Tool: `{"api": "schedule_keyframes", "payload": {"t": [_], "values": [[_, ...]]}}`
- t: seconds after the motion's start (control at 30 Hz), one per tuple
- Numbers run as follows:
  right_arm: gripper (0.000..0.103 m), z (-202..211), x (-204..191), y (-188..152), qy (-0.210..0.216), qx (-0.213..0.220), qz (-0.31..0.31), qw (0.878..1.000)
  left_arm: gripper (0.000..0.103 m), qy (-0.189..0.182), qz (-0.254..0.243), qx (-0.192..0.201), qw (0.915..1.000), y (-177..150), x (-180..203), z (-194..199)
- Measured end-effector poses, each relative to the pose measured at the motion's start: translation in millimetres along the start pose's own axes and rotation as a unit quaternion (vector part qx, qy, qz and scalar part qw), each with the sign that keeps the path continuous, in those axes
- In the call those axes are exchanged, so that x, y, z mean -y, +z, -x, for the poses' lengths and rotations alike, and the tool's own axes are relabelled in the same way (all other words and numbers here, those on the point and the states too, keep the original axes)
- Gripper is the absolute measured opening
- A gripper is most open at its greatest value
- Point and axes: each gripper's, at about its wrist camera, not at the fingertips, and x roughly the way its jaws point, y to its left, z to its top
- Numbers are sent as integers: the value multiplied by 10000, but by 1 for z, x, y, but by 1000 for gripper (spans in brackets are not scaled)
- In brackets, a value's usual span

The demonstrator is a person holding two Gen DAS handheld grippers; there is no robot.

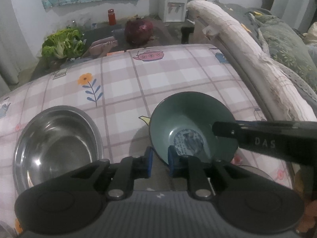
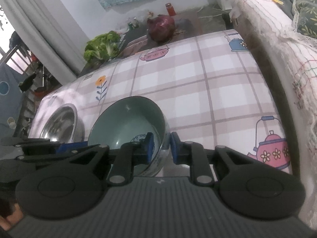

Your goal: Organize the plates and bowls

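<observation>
Two bowls were on the checked tablecloth (image 1: 178,75): one green bowl (image 1: 186,119) at about four o'clock and one steel bowl (image 1: 57,138) at about eight o'clock. Beyond the table, toward eleven and twelve o'clock, were one leafy green vegetable (image 1: 63,45), one red cabbage (image 1: 138,30) and one red bottle (image 1: 111,16).

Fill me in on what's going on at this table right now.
A person is working two handheld grippers on one green bowl. The left gripper has its fingers shut on the bowl's near rim, one inside, one outside. The right gripper is shut on the rim at another spot. The bowl looks tipped rather than flat on the checked tablecloth. A steel bowl sits untouched beside it.
</observation>
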Motion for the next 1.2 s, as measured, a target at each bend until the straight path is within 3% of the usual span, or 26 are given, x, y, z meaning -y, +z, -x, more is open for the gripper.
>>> {"api": "schedule_keyframes", "payload": {"t": [0.23,0.73,1.2], "values": [[17,1,4,-1,24,3,-74,10000,19,210,-152,86,9996,2,9,-5],[17,-24,9,-2,109,-204,-319,9992,20,301,-104,-31,9995,4,9,-27],[18,-19,7,-1,-8,-78,-271,9996,19,299,-144,11,9994,5,15,-21]]}}
